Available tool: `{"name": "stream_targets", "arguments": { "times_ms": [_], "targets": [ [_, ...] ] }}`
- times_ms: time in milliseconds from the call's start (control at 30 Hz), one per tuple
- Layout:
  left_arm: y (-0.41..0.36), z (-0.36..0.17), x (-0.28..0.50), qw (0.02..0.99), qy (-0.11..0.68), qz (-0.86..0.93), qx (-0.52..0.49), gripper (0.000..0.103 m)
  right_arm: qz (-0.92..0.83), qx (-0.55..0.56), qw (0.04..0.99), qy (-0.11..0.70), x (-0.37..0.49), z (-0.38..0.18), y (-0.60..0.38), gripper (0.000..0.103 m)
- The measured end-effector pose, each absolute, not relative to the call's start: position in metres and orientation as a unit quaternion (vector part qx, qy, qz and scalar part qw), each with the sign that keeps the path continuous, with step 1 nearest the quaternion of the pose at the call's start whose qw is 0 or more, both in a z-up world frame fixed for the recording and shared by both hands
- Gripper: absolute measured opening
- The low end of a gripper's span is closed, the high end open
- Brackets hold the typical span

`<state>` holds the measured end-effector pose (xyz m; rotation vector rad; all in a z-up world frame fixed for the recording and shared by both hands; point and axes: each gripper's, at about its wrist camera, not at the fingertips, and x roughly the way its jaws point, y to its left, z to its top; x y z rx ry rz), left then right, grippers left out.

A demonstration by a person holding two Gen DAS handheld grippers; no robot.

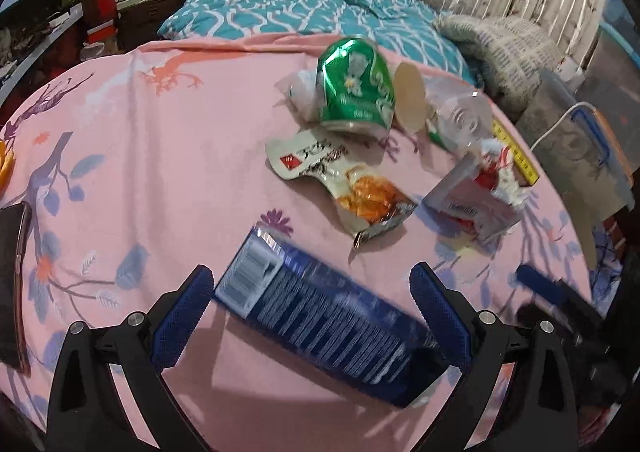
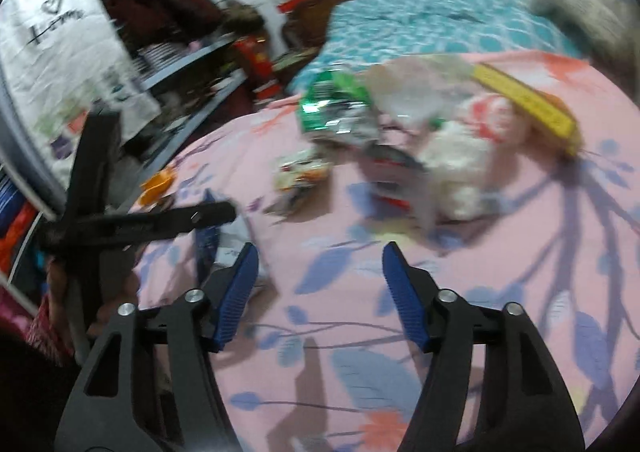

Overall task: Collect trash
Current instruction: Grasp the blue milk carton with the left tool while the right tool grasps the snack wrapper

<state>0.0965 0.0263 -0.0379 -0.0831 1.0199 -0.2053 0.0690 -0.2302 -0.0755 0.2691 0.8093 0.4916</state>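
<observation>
Trash: crushed green can [image 1: 354, 85], torn noodle wrapper [image 1: 340, 187], blue packet [image 1: 320, 316].

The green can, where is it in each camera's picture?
Left wrist view: the crushed green can lies above the middle, at the far end of the trash pile.
Right wrist view: the same can, blurred, sits above the middle, slightly left.
Shared landmark: the yellow ruler, right of the can in both.

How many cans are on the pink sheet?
1. A crushed green can lies at the far side of the trash pile, beside a clear plastic cup. Another could be hidden under the pile.
</observation>
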Motion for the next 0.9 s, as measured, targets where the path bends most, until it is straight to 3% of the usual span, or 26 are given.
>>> {"name": "stream_targets", "arguments": {
  "times_ms": [167,400,567,667,767,800,833,900],
  "targets": [
    [0.029,-0.044,0.095,0.865,0.489,-0.099,-0.052,0.095,0.243,0.113,0.876,0.401,0.099,-0.072,-0.216,0.05],
    [0.042,-0.045,0.096,0.855,0.492,-0.141,-0.083,0.07,0.264,0.136,0.848,0.44,0.149,-0.086,-0.176,0.051],
    [0.073,-0.044,0.1,0.854,0.492,-0.131,-0.108,0.07,0.239,0.166,0.834,0.468,0.182,-0.106,-0.155,0.054],
    [0.085,-0.043,0.101,0.853,0.494,-0.127,-0.111,0.071,0.224,0.149,0.838,0.475,0.192,-0.11,-0.138,0.066],
    [0.084,-0.038,0.1,0.857,0.489,-0.128,-0.106,0.081,0.214,0.119,0.849,0.468,0.192,-0.11,-0.121,0.066],
    [0.083,-0.036,0.1,0.857,0.486,-0.132,-0.107,0.086,0.213,0.113,0.85,0.468,0.192,-0.11,-0.119,0.064],
    [0.08,-0.036,0.1,0.857,0.485,-0.137,-0.107,0.087,0.216,0.108,0.85,0.468,0.189,-0.11,-0.116,0.046],
    [0.075,-0.038,0.101,0.856,0.487,-0.139,-0.102,0.086,0.239,0.115,0.841,0.472,0.181,-0.113,-0.115,0.03]
  ]
}}
